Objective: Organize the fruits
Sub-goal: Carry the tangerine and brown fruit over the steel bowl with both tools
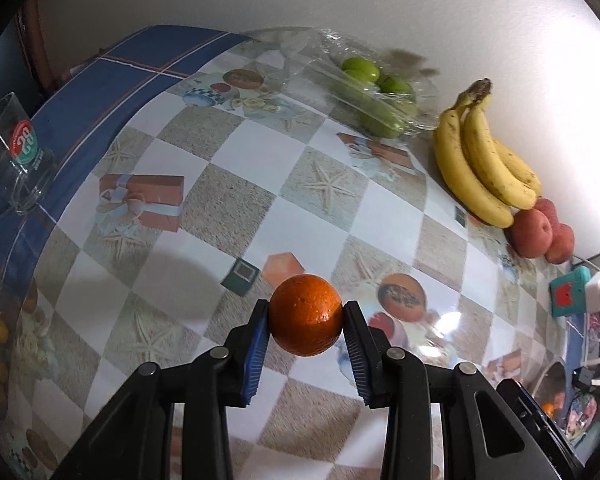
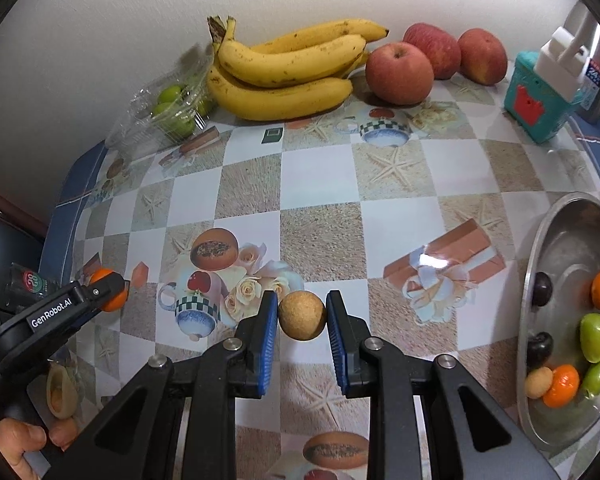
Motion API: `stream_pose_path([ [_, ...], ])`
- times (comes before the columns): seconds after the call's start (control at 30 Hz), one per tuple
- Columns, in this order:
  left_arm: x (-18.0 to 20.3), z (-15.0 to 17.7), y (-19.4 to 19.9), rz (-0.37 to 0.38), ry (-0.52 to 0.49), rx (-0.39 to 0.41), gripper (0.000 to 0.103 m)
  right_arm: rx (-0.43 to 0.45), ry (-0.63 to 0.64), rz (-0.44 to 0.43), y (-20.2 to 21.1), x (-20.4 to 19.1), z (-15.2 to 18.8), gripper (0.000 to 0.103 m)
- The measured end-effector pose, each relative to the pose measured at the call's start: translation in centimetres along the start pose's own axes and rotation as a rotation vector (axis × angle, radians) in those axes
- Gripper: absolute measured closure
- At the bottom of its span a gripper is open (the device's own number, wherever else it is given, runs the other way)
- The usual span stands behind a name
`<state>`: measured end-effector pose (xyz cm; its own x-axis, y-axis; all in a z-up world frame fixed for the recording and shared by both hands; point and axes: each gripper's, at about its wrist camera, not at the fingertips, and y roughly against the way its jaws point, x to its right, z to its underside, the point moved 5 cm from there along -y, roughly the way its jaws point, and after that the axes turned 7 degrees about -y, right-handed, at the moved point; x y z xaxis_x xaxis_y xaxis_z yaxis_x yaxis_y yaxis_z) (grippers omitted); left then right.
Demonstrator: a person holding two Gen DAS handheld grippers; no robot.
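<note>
My left gripper (image 1: pixel 305 316) is shut on an orange mandarin (image 1: pixel 305 314), held above the patterned tablecloth (image 1: pixel 236 208). From the right wrist view that same gripper (image 2: pixel 112 290) shows at the far left, held by a hand (image 2: pixel 18 446), with the mandarin (image 2: pixel 114 302) between its fingers. My right gripper (image 2: pixel 302 314) is shut on a small round tan fruit (image 2: pixel 302 315). A metal pan (image 2: pixel 540 420) at the right edge holds mandarins, green fruits, dark fruits and a tan one.
Along the back wall lie a banana bunch (image 2: pixel 284 68), three red apples (image 2: pixel 400 72) and a clear plastic box of green fruits (image 2: pixel 172 108). A teal box (image 2: pixel 540 96) stands at the back right. A glass mug (image 1: pixel 16 160) sits at the left edge.
</note>
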<state>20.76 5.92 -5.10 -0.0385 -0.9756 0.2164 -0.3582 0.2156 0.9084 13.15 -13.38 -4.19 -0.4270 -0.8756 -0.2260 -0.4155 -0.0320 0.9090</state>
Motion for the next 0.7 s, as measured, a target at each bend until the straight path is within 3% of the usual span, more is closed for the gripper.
stream_pose_path([
  [0.33, 2.1, 2.5, 3.2, 0.02, -0.038, 0.024, 0.064, 0.041, 0.005, 0.01, 4.0, 0.8, 0.4, 0.077],
  [0.53, 4.0, 4.2, 3.4, 0.064, -0.069, 0.005, 0.064, 0.037, 0.003, 0.031, 5.2, 2.0, 1.3, 0.077],
  [0.7, 5.8, 5.6, 3.6, 0.058, -0.105, -0.003, 0.064, 0.041, 0.014, 0.065, 6.0, 3.2, 2.3, 0.077],
])
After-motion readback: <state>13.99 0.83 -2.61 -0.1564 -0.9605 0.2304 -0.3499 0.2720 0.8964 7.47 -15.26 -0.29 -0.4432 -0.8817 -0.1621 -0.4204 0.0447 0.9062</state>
